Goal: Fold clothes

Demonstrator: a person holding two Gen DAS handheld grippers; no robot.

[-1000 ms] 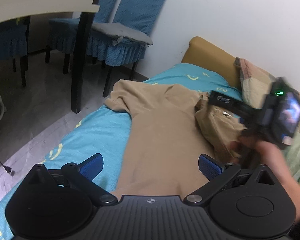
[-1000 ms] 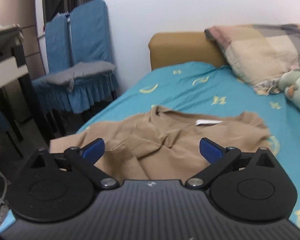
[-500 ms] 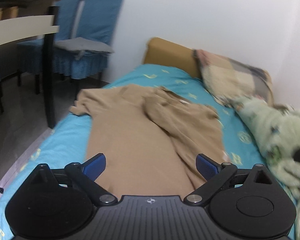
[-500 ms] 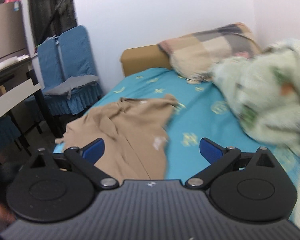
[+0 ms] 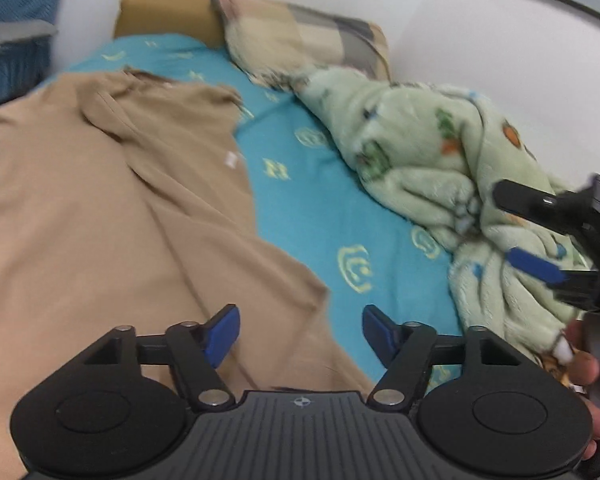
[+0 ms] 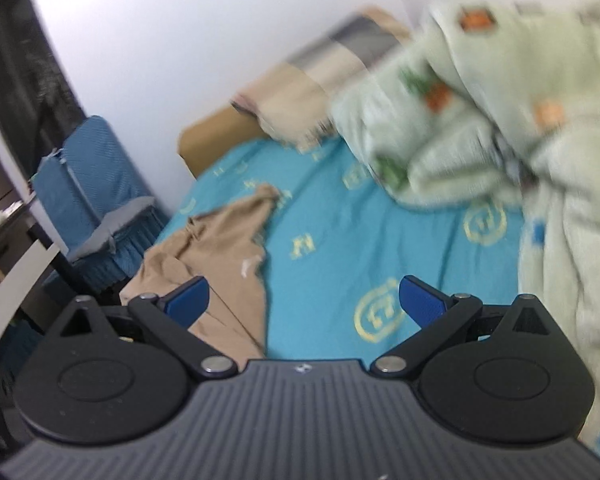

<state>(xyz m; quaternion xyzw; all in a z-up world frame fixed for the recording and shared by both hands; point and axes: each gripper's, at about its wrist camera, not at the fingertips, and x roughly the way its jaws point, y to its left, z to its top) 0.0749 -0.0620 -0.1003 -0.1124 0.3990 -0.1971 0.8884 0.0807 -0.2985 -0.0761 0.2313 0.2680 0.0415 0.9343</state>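
A tan shirt (image 5: 112, 208) lies spread on the teal bedsheet (image 5: 324, 216), its right side folded inward. In the right wrist view the shirt (image 6: 220, 240) shows at the left. My left gripper (image 5: 300, 328) is open and empty, over the shirt's lower right hem corner. My right gripper (image 6: 304, 300) is open and empty, over the sheet to the right of the shirt. In the left wrist view the right gripper (image 5: 540, 240) shows at the far right, in front of the blanket.
A crumpled pale green blanket (image 5: 440, 152) fills the bed's right side. A checked pillow (image 5: 300, 40) lies against the tan headboard (image 5: 168, 12). Blue-covered chairs (image 6: 88, 196) and a table edge (image 6: 16, 280) stand left of the bed.
Both grippers have swung to the right and toward the shirt's lower end. The right gripper has left the shirt's collar area and now faces the sheet and blanket.
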